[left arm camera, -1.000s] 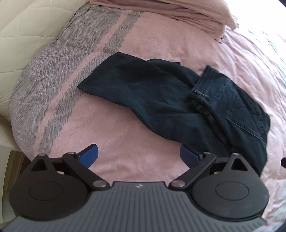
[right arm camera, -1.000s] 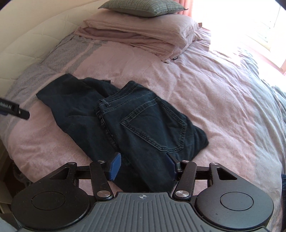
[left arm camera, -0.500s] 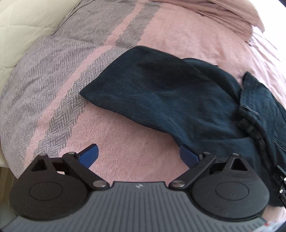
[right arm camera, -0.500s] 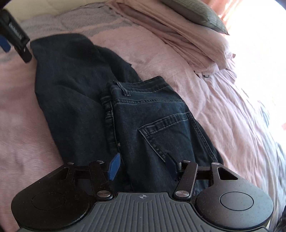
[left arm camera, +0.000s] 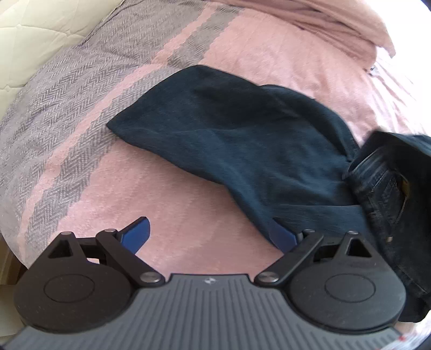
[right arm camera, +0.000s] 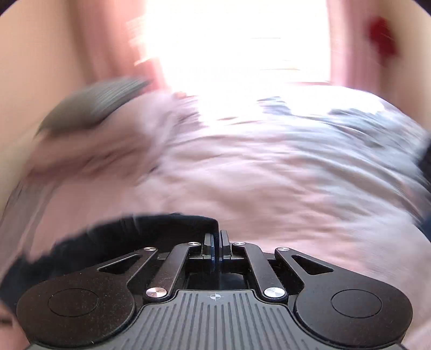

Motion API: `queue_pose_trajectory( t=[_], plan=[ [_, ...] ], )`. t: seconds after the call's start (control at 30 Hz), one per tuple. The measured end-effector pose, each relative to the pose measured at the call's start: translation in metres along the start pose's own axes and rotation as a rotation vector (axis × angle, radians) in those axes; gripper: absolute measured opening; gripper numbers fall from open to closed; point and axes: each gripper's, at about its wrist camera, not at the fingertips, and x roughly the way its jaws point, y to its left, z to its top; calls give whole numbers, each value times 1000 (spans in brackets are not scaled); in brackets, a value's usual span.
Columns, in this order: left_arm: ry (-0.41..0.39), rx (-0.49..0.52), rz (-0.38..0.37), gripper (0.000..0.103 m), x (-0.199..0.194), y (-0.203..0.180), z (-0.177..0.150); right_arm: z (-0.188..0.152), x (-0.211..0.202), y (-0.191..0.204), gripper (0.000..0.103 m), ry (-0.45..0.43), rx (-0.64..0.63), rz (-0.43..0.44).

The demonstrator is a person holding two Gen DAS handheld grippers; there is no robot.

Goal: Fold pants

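Note:
Dark blue jeans lie on the pink bedcover, one leg stretched toward the upper left. Their waist end is raised and bunched at the right edge of the left wrist view. My left gripper hovers open just in front of the leg, its right blue fingertip at the cloth's near edge. My right gripper is shut, with dark jeans fabric pinched at its tips and trailing to the left. The right wrist view is blurred by motion.
A grey herringbone band of the cover runs along the bed's left edge, beside a cream quilted headboard. Pink pillows lie at the far end, with a grey pillow on top. A bright window lies beyond the bed.
My right gripper has shut on the jeans' waist end and swung up, lifting it off the bed. My left gripper has moved closer to the leg and stays open.

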Motion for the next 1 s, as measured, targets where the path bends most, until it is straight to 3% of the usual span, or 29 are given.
queue_pose_trajectory(
  t=[0.1, 0.17, 0.27, 0.33, 0.37, 0.4, 0.43, 0.47, 0.53, 0.6, 0.67, 0.73, 0.8, 0.9, 0.97, 1.0],
  plan=[
    [-3, -23, -32, 93, -9, -9, -5, -5, -37, -91, 0, 26, 223, -168],
    [-6, -32, -44, 93, -13, -16, -9, -34, -62, -155, 0, 119, 423, -295],
    [1, -36, -57, 93, -16, -26, -14, -100, -75, -232, 0, 389, 766, -463],
    [25, -47, -55, 93, -13, -31, -15, -140, -73, -263, 1, 662, 816, -565],
    [35, -55, -52, 93, -13, -32, -14, -149, -77, -262, 5, 720, 764, -578],
    [40, -61, -46, 93, -13, -33, -15, -149, -84, -253, 15, 725, 653, -559],
    [42, -64, -40, 93, -13, -33, -14, -142, -88, -239, 31, 705, 520, -546],
    [43, -61, -31, 93, -12, -34, -15, -132, -88, -218, 38, 661, 350, -517],
    [50, -45, -17, 93, -8, -36, -13, -116, -91, -163, 53, 521, -20, -367],
    [53, -27, -4, 93, -1, -38, -13, -108, -84, -109, 57, 409, -324, -210],
    [54, -19, -6, 93, 4, -38, -13, -115, -75, -52, 58, 301, -554, -15],
    [59, -20, -12, 93, 7, -37, -13, -129, -62, -12, 58, 278, -710, 137],
    [59, -16, -19, 93, 7, -36, -13, -151, -44, 18, 58, 289, -893, 162],
    [60, -20, -13, 93, 13, -29, -14, -183, -19, 34, 57, 277, -1156, 147],
    [70, -45, -9, 93, 19, -19, -15, -189, -16, 35, 30, 260, -1222, 203],
    [72, -65, -8, 93, 22, -13, -15, -184, -16, 34, 24, 272, -1197, 216]
  ],
)
